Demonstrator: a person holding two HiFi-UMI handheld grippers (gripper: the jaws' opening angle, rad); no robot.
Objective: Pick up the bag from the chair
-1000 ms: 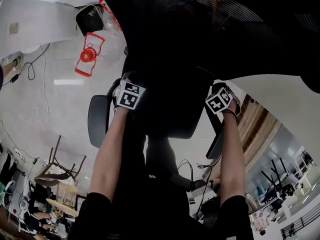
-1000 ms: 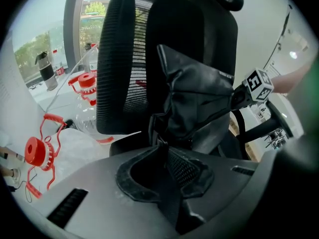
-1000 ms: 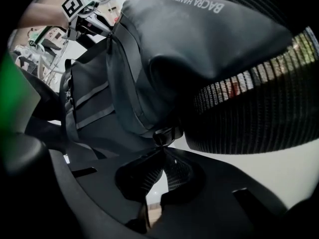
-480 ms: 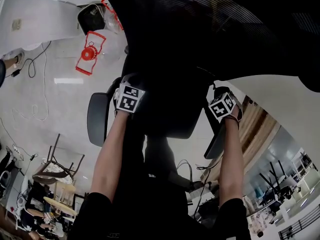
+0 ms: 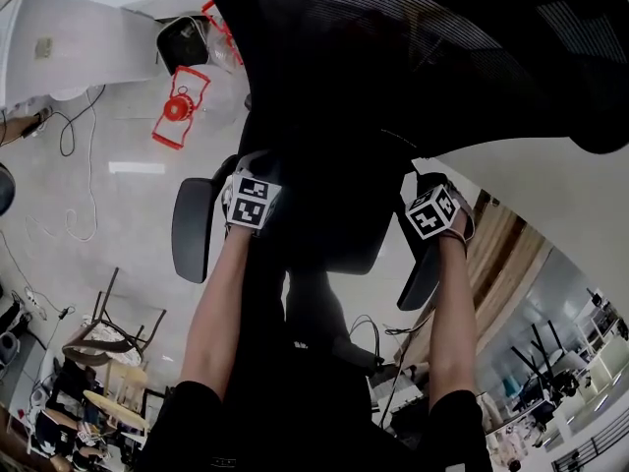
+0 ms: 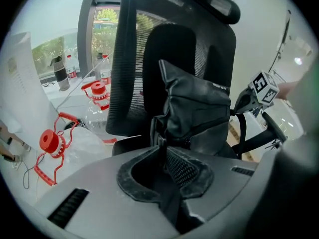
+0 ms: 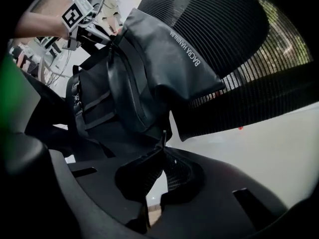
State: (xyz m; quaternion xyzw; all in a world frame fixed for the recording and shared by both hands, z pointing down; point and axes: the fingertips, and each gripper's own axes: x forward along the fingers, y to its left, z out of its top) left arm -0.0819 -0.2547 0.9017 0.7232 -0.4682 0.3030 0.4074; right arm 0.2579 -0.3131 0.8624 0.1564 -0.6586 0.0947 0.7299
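A black bag point(image 6: 197, 108) stands on the seat against the black mesh chair back point(image 6: 127, 59). In the left gripper view my left gripper point(image 6: 162, 146) is shut on a fold of the bag at its near lower edge. My right gripper point(image 7: 163, 144) is shut on a thin edge of the bag point(image 7: 129, 78) at its other side. In the head view both grippers, left point(image 5: 249, 202) and right point(image 5: 432, 211), sit at either side of the dark seat under the chair back point(image 5: 393, 57); the bag is lost in the black there.
The chair's armrests point(image 5: 192, 229) point(image 5: 423, 275) flank my hands. A red and clear plastic item point(image 5: 177, 106) lies on the floor at the left, beside a white panel point(image 5: 79, 42) and cables point(image 5: 69, 136). Bottles point(image 6: 60, 73) stand on a far surface.
In the head view both marker cubes have shifted slightly toward me. Both grips look the same as before.
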